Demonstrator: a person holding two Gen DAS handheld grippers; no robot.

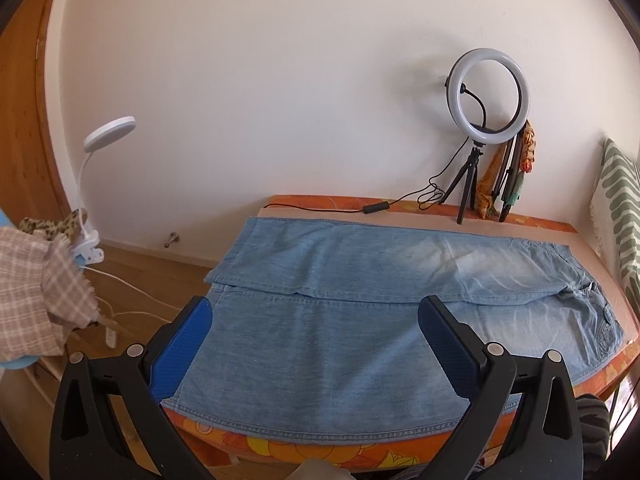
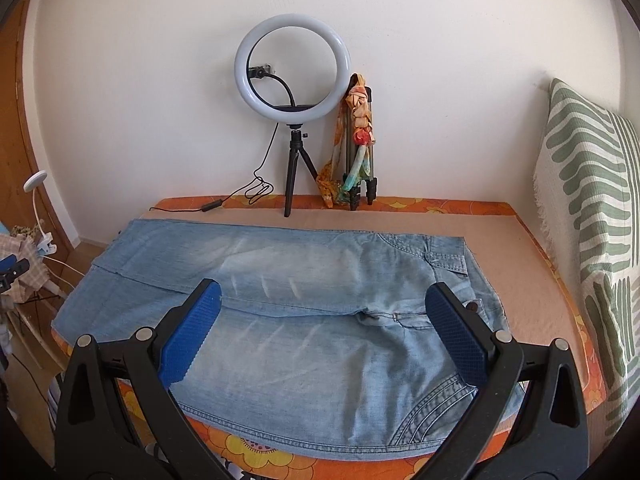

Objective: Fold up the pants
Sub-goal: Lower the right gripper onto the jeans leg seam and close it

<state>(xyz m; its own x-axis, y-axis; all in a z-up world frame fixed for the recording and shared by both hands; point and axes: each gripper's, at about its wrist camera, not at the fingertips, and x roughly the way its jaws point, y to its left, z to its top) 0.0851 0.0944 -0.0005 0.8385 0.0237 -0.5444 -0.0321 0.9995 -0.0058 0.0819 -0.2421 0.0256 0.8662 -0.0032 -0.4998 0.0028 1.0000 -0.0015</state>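
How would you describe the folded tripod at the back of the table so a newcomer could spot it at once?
Start at the white back wall, then find the round white ring light on its small black tripod. Just to its right, a second tripod with folded metal legs leans against the wall. Unlike its neighbour, it carries no lamp and has an orange floral scarf wrapped around it.

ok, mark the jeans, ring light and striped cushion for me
jeans (image 2: 304,344): right wrist view, near leg's thigh area.
ring light (image 2: 292,116): right wrist view, bottom of the lit ring.
striped cushion (image 2: 592,184): right wrist view, middle of its green-striped face.
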